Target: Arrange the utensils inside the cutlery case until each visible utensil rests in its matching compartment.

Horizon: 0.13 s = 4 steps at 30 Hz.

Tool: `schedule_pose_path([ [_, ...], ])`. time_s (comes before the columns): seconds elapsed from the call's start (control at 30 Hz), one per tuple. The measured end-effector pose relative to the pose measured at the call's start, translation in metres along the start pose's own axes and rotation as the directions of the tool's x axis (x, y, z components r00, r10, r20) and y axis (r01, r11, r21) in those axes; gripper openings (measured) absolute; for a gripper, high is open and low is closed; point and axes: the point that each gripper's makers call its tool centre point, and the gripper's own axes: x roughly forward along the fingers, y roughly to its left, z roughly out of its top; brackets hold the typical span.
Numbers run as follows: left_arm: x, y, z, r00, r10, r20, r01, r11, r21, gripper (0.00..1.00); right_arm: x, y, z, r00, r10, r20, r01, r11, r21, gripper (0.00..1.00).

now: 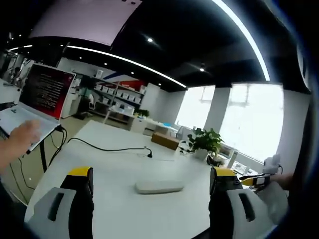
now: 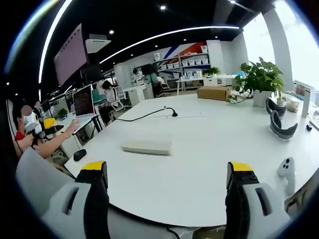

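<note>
The cutlery case (image 2: 147,146) is seen as a flat, pale, closed-looking box lying alone near the middle of the white table (image 2: 209,164), well apart from both grippers. In the left gripper view the same case (image 1: 159,187) is found between the two jaws, further along the tabletop. No utensils can be made out in or beside it, and its compartments are hidden, so the arranging is judged as not yet begun: the case is untouched, and reaching it, opening it and sorting every piece are all left to be done.

The left gripper (image 1: 152,179) is held with its jaws spread wide and nothing between them; the right gripper (image 2: 167,172) is likewise spread and empty, held back at the table's near edge.

A black cable (image 2: 149,114) with its plug end resting on the table is shown in both views, as is a potted plant (image 2: 260,79). A laptop (image 1: 37,102) with a dark red screen and a hand (image 1: 20,142) beside it are shown close up in the left gripper view. By the right gripper view, a dark headset (image 2: 281,127), a white controller (image 2: 285,168) and a black mouse (image 2: 79,154) are added.
</note>
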Motion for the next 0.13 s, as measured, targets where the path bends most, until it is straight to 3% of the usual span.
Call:
schedule_pose_path([
  [0.13,0.0000,-0.0003,-0.0017,1.000,0.000,-0.009,0.000,1.000,0.005,1.00,0.0000,-0.0008,-0.0014,1.000,-0.001,-0.006,0.001,1.000,0.000,0.99],
])
